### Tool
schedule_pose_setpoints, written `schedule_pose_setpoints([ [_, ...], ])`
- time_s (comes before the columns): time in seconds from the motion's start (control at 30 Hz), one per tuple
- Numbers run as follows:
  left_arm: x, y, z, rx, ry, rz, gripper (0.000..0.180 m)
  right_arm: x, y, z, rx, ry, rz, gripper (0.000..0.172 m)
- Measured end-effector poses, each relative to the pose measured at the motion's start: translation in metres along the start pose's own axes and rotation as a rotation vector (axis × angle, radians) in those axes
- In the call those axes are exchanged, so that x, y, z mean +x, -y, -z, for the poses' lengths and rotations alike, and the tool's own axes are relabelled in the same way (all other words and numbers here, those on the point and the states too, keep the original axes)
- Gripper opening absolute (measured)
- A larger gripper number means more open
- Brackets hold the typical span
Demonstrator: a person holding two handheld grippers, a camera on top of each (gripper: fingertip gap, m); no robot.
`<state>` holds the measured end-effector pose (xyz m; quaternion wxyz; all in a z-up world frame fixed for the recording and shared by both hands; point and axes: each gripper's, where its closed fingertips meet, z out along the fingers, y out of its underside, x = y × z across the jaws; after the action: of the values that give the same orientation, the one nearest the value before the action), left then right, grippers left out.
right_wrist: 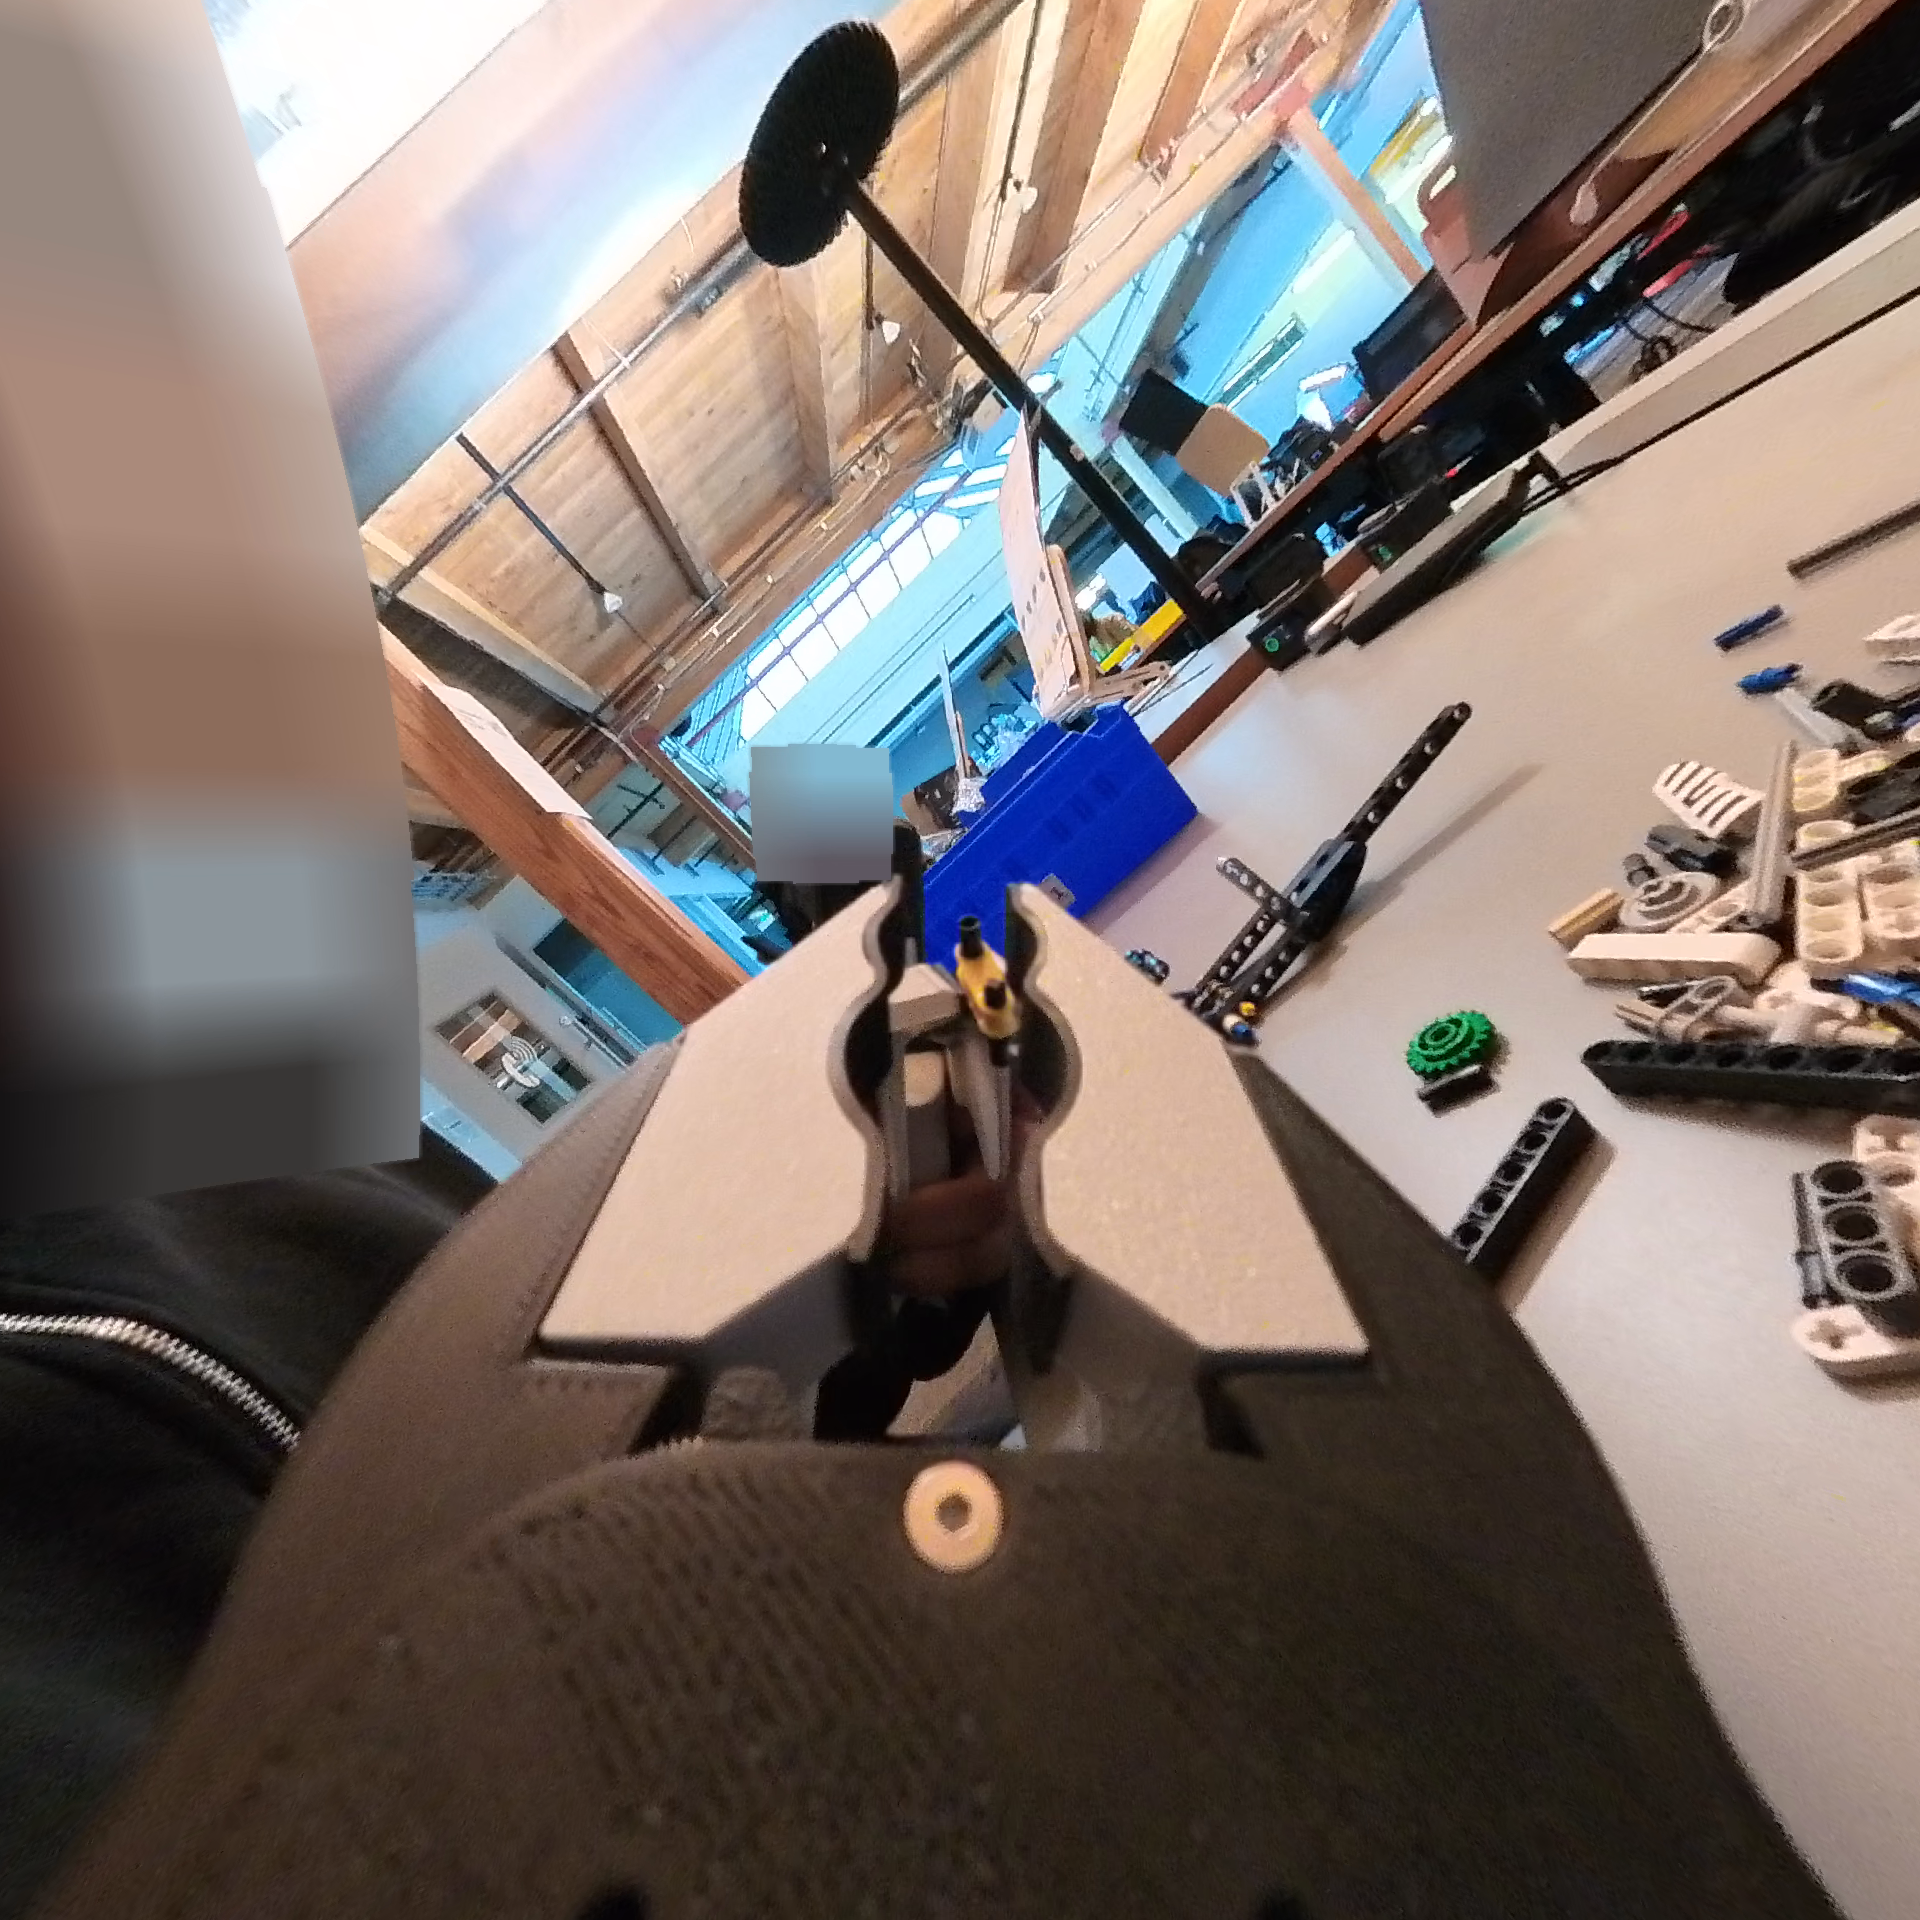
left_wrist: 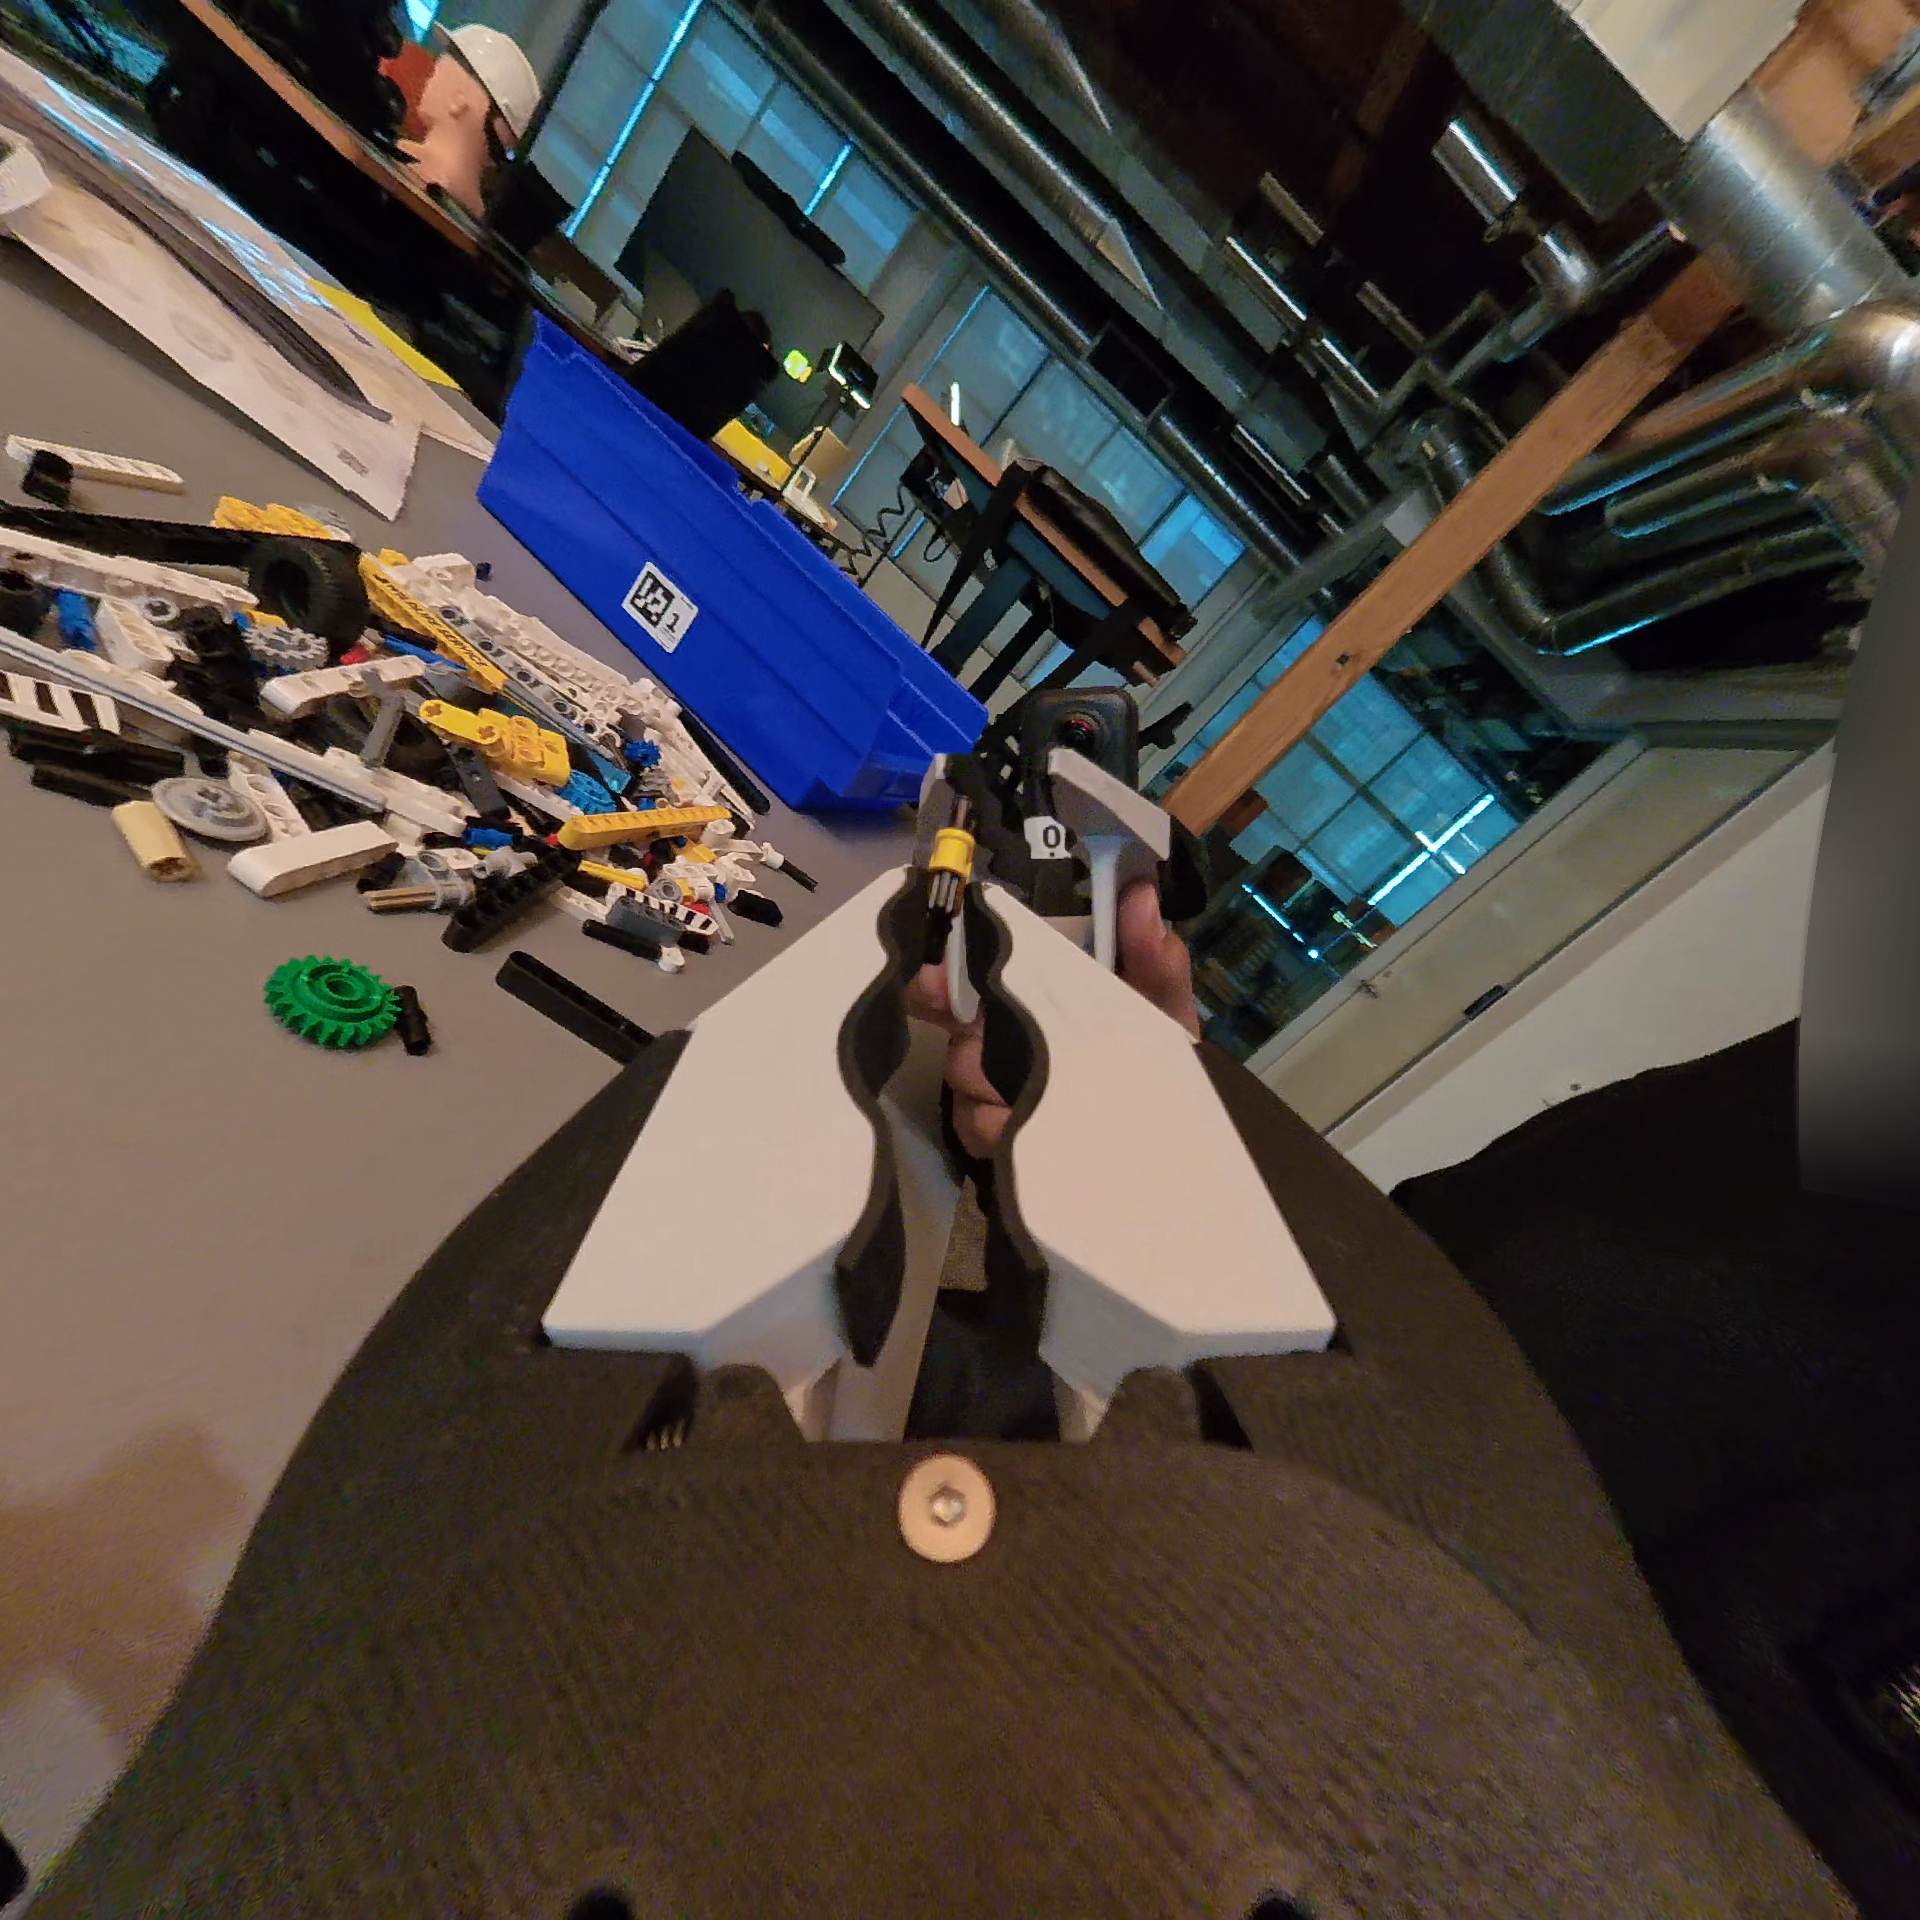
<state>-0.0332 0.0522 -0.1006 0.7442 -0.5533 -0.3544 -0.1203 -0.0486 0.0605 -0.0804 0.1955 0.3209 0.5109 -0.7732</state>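
Observation:
My left gripper (left_wrist: 940,902) is shut at its tips on a thin black axle that carries a small yellow connector (left_wrist: 951,850), and holds it up above the grey table (left_wrist: 156,1143). My right gripper (left_wrist: 1023,821) faces it just beyond, held by a hand, with its fingers apart around the yellow piece. In the right wrist view, my right gripper (right_wrist: 961,914) is open. The yellow connector (right_wrist: 987,987) stands between its pads, close to the right pad, with a clear gap to the left pad. The left gripper's grey fingers (right_wrist: 930,1039) show through that gap.
A blue bin (left_wrist: 727,613) stands on the table behind a pile of white, black and yellow building parts (left_wrist: 364,707). A green gear (left_wrist: 327,1003) and a black beam (left_wrist: 571,1008) lie nearer. The right wrist view shows the bin (right_wrist: 1060,821), gear (right_wrist: 1451,1044) and a black beam assembly (right_wrist: 1330,883). Left and right tips are no more than a few centimetres apart. Left tips and right tips are each some 12 cm from the green gear (left_wrist: 327,1003).

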Motion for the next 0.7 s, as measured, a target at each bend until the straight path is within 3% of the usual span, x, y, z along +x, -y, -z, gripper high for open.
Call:
schedule_pose_setpoints([
  [0.13, 0.004, -0.003, -0.002, -0.016, -0.031, 0.007, 0.004, 0.000, -0.010, -0.002, -0.056, 0.000, 0.015, 0.019],
  [0.27, 0.009, -0.007, -0.004, -0.028, -0.056, 0.014, 0.004, -0.002, -0.017, -0.005, -0.091, -0.002, 0.053, 0.001],
  [0.5, 0.011, -0.005, -0.001, 0.007, -0.076, 0.029, 0.012, -0.003, -0.020, -0.006, -0.121, -0.007, 0.063, 0.001],
  [0.7, 0.010, -0.003, 0.001, 0.011, -0.069, 0.041, 0.004, -0.004, -0.021, -0.008, -0.106, 0.003, 0.067, 0.003],
])
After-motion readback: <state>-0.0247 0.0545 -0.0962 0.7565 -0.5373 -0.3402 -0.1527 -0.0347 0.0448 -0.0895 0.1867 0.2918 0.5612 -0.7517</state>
